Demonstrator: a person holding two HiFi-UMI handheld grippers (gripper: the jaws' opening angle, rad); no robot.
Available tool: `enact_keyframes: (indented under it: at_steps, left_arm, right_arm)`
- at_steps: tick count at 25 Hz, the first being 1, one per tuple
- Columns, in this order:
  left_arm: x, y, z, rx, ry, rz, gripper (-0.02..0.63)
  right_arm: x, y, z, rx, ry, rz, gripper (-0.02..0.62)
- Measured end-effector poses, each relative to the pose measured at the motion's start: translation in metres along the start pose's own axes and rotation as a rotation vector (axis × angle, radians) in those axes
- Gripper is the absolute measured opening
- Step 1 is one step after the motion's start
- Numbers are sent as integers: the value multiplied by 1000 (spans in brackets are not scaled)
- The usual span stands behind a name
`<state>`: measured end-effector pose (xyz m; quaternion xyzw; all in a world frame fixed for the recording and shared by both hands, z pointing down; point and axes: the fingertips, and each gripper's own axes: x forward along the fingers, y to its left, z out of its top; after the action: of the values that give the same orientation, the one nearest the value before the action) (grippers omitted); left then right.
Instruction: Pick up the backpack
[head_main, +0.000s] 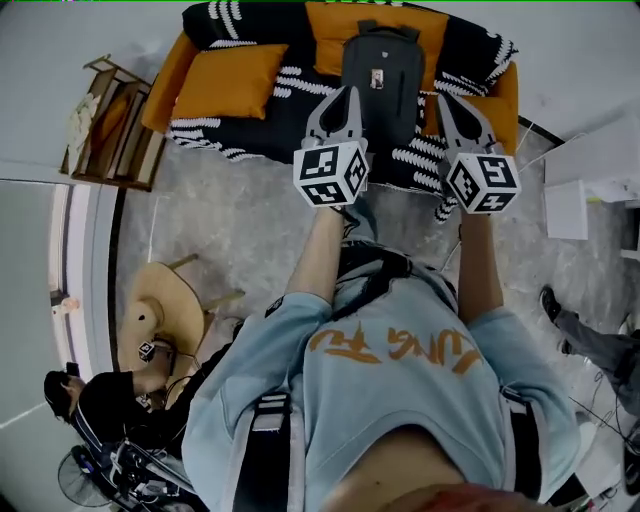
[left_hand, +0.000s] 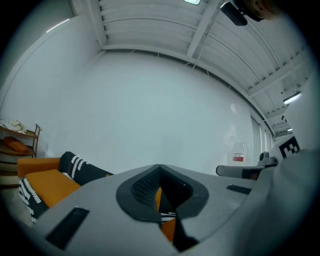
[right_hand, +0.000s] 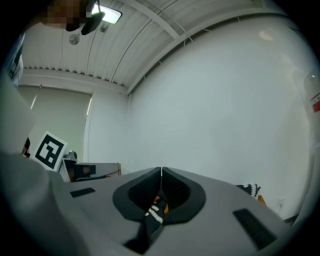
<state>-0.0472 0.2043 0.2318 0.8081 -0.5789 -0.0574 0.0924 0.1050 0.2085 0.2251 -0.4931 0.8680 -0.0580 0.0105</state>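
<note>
Backpack (head_main: 380, 70): dark grey, lay on the sofa (head_main: 215, 20) over a black-and-white throw (head_main: 285, 115), with an orange cushion (head_main: 228, 80) well to its left. Left gripper (head_main: 348, 95) and right gripper (head_main: 447, 102) were both closed tip to tip and held nothing. They sat at either side of the bag's near end.

Judged soft-sided fabric, likely to sag and fold when lifted. Weight unknown, as no contents were visible.

Best hold looked like the loop handle (head_main: 388, 27) at its far end. Jaws would need opening first.
</note>
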Motion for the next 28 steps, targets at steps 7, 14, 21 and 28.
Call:
enact_keyframes:
  at_steps: [7,14,21,28]
  left_arm:
    - [91,61,-21,-26,116,-41,21]
    - [156,137,-42,-67,200,-20,21]
    - [198,136,-67,-91,269,-73,21]
    - [222,110,-115,-81,387,-106,21]
  right_arm:
    - [107,-38,-17,70,85,-66,28]
    - [210,-35,-38,77,166,-39,28]
    - [229,-62,-61,90,248,-89,28]
    - [215,-104,-103,151,348,-140,28]
